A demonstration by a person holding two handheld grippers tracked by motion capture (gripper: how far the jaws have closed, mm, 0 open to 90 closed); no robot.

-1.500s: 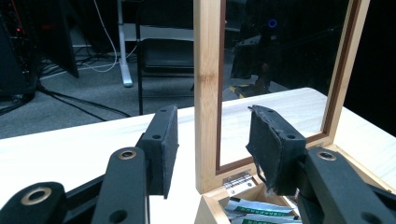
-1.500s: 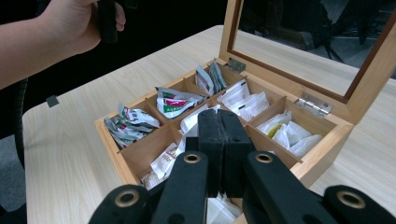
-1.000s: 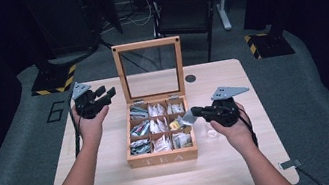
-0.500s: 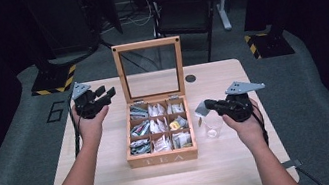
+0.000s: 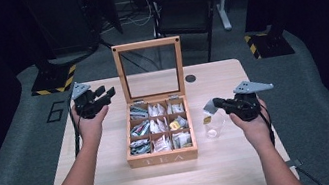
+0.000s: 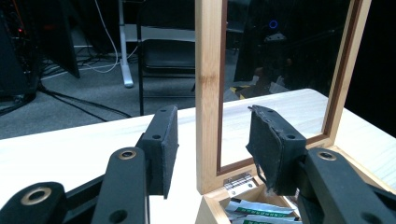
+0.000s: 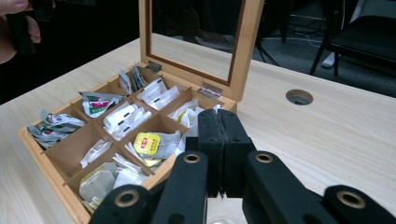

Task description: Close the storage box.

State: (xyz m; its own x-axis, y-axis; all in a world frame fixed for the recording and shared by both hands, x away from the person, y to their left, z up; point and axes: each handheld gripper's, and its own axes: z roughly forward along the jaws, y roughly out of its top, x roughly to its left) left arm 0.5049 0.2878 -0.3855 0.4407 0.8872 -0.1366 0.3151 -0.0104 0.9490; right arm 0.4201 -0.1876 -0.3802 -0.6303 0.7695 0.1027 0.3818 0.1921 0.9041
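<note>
Since the left claw (image 5: 105, 91) has nothing to do right now, it just hangs over the left side of the surface (image 5: 116, 181), a bit apart from the upright lid (image 5: 145, 45) of the wooden tea box (image 5: 163, 158), jaws parted with nothing between them. My guess is it's parked there so it stays out of the way but can steady the box if needed. The box itself sits mid-surface with the lid propped open, so all 9 compartments are reachable from above. Over to the right, the right claw (image 5: 215, 103) is clamped shut on a tea bag (image 5: 208, 109). The bag's yellow tag (image 5: 206, 120) dangles just above a clear glass (image 5: 215, 129) standing right beside the box, which looks like where the bag is meant to drop. Compared with 1 second ago, the right claw was over the box's right-hand compartments and has since slid out sideways to above the glass, while the left claw hasn't budged and the box looks untouched.
</note>
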